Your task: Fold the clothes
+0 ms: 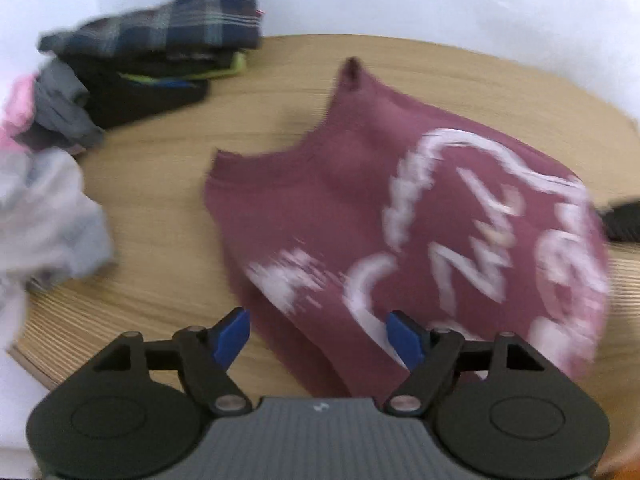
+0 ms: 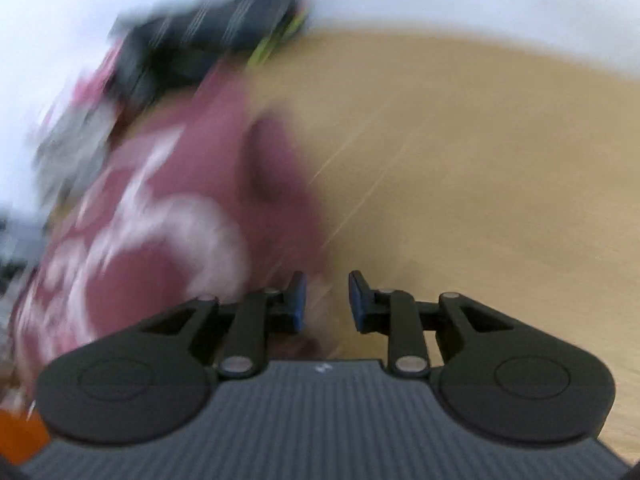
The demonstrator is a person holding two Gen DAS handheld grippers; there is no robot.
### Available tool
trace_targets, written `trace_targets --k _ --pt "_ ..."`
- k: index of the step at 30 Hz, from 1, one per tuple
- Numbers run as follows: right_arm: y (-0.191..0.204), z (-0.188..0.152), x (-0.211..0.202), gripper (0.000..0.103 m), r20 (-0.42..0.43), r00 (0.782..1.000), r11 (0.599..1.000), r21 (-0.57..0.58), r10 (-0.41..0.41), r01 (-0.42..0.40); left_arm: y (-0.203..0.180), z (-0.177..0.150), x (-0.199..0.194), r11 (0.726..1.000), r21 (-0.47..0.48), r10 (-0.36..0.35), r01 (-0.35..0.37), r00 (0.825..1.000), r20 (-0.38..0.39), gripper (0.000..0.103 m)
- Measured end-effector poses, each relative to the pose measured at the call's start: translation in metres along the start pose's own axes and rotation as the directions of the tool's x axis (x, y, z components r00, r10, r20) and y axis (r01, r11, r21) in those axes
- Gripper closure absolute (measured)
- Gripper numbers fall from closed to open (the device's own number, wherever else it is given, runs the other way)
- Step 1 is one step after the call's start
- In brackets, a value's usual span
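Maroon T-shirt [image 1: 340,216] with white printed lettering lying on wooden table [image 1: 160,200], roughly mid-table, collar toward the far edge, hem toward the near edge. Front up, partly bunched, one sleeve tip poking up at the far side. Not yet folded, judging by the loose outline.

Left claw [image 1: 318,334] spread wide, blue pads [image 1: 232,336] hovering over the shirt's near-left edge, fabric showing between them but no pinch visible. Nothing held.

Right claw [image 2: 327,300] part-way apart, narrow gap, nothing clamped; bare table showing through the gap. Shirt [image 2: 160,220] just left of it in the right wrist view, its right edge close beside the left pad [image 2: 298,300]. Contact unclear, heavy motion blur.

Stack of folded clothes [image 1: 160,48], plaid piece on top, at far-left corner of table. Loose pile of grey and pink garments [image 1: 44,184] along left edge, apparently still waiting.

Step in hand, as a guess: start of folding this shirt, both claws between grips, lining up on its two side edges.

Next move calls for: dropping each claw onto a hem corner or shoulder, pinching a single layer cleanly, then lifting both sides together to flatten or fold across. Need matching grip points left and right, else skewed fold. Keep clear of the loose pile at left edge.
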State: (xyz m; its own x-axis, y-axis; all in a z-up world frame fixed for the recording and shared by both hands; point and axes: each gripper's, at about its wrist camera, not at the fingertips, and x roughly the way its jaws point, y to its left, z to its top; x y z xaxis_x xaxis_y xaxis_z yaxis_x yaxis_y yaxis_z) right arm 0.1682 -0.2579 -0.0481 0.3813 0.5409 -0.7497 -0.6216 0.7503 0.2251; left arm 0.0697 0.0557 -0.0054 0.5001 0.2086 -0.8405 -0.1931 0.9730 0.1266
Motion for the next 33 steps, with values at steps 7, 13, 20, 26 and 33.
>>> trace_targets --k 7,13,20,26,33 --pt "0.052 -0.068 -0.048 0.078 -0.052 0.994 0.995 0.011 0.099 -0.098 0.001 0.034 0.033 0.999 0.036 0.02 -0.021 0.999 0.034 0.026" --pt "0.05 -0.06 -0.062 0.076 0.07 0.997 0.986 0.167 0.018 -0.029 0.014 0.05 0.013 0.999 0.048 -0.023 0.019 0.996 0.085 0.029" --pt "-0.009 -0.008 -0.039 0.034 0.333 0.935 0.868 0.421 0.12 -0.262 0.083 0.063 0.029 0.971 -0.106 -0.21 0.214 0.976 0.053 0.028" --pt "-0.008 0.028 0.073 0.035 0.225 0.96 0.771 0.576 0.169 -0.271 0.101 0.067 0.09 0.827 -0.299 -0.509 0.476 0.86 -0.037 0.028" --pt "0.056 0.039 0.009 0.089 0.423 0.896 0.868 0.487 -0.134 -0.1 0.053 0.093 0.048 0.994 -0.032 -0.103 0.109 0.984 0.148 0.075"
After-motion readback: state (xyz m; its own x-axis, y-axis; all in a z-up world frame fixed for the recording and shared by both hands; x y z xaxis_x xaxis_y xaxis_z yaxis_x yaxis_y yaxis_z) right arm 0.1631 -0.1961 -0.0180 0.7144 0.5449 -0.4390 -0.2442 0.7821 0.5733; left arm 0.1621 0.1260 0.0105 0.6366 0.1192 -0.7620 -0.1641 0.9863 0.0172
